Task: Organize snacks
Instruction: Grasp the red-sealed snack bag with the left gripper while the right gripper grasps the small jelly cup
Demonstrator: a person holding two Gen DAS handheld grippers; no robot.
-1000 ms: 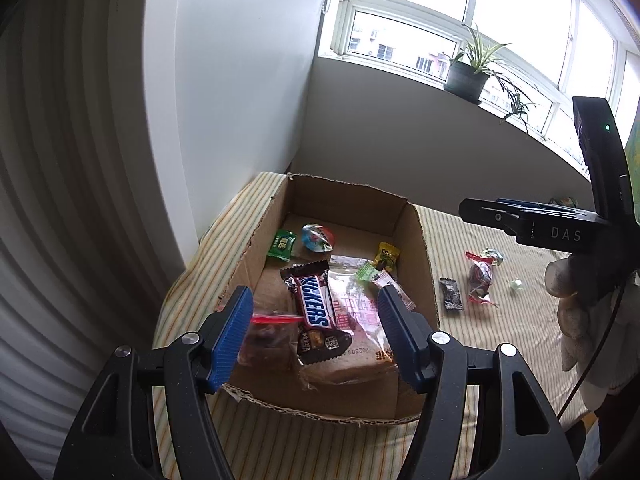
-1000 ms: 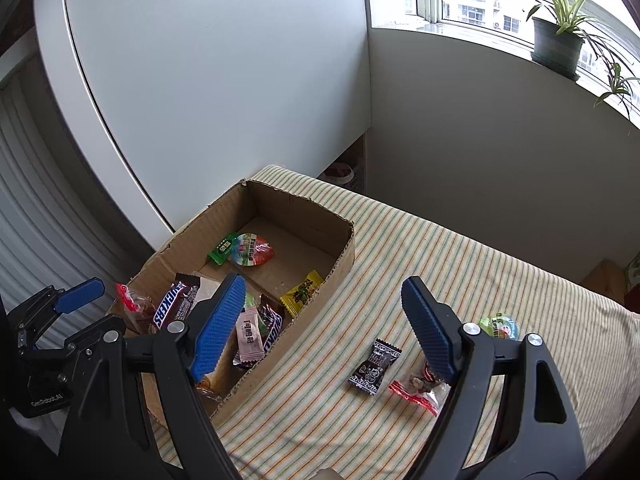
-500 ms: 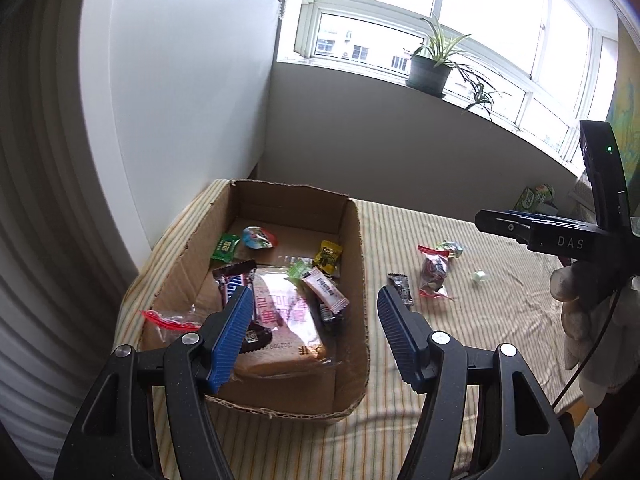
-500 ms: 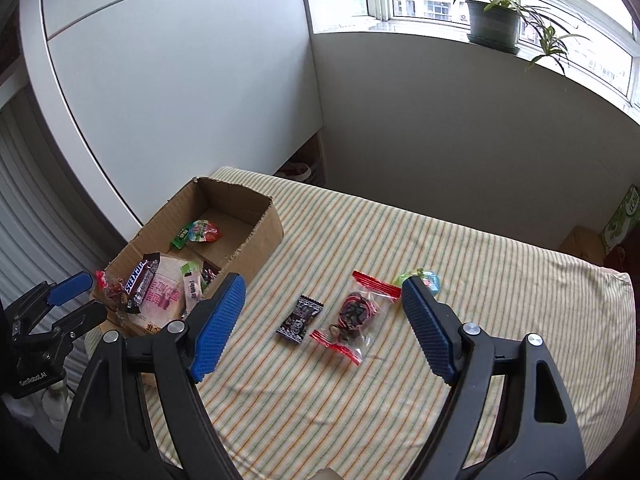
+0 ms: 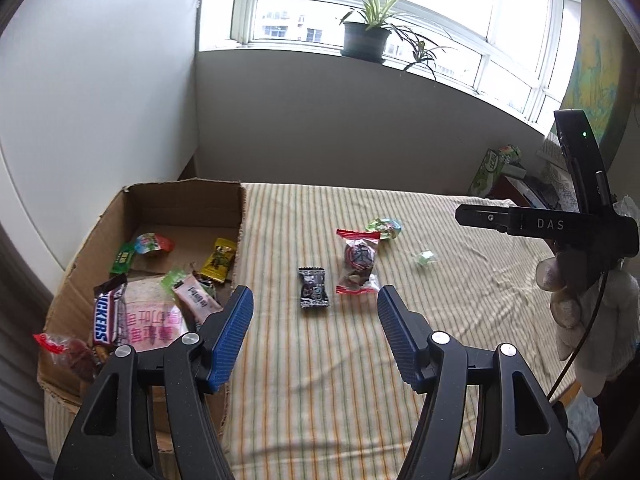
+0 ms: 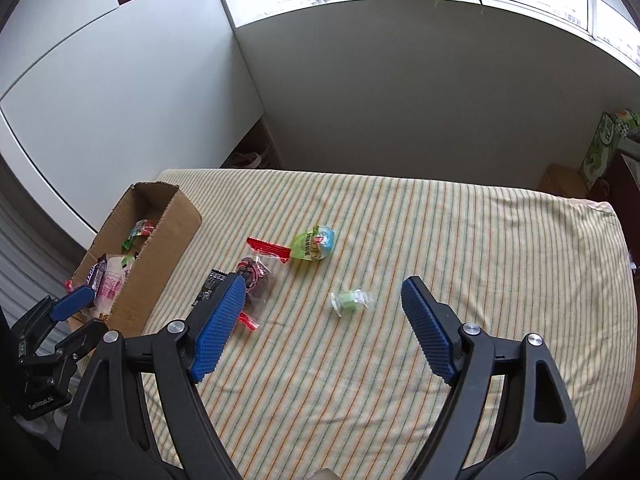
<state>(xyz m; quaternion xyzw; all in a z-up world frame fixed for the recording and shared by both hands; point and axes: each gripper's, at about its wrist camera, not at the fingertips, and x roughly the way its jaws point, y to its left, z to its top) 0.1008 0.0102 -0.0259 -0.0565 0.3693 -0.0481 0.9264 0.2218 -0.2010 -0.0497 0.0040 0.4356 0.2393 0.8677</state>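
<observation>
A cardboard box [image 5: 182, 204] sat at the left edge of a striped cloth [image 5: 400, 360] and already had many snacks inside, such as a Snickers bar [image 5: 106, 314] and a yellow packet [image 5: 218, 260]. Four snacks were not yet in the box. They lay on the cloth near the middle, a little to the right of the box.

The black candy packet [image 5: 313, 288] lay closest to the box. Just beside it was a clear bag with red ends [image 5: 359, 262]. A green and blue packet [image 6: 314, 242] touched the far red end of that bag. A small green wrapped candy [image 6: 350, 300] lay alone, apart from the others.

The left gripper [image 5: 314, 336] had its fingers wide apart with nothing in them. It hung over the cloth, with the black packet and the clear bag ahead of it. The right gripper [image 6: 320, 330] was wide apart too and held nothing. The small green candy lay ahead of it, between its fingers in the picture, not touched.

These snacks looked very light and crinkly. The wrappers seemed smooth, so they could slip. The flat black packet would likely be hard to pinch from above, so taking it across its short sides looked best. The clear bag looked lumpy and soft, so its fat middle seemed a good spot. The little candy could roll or scoot away, so it probably needed a gentle squeeze on its round middle.
</observation>
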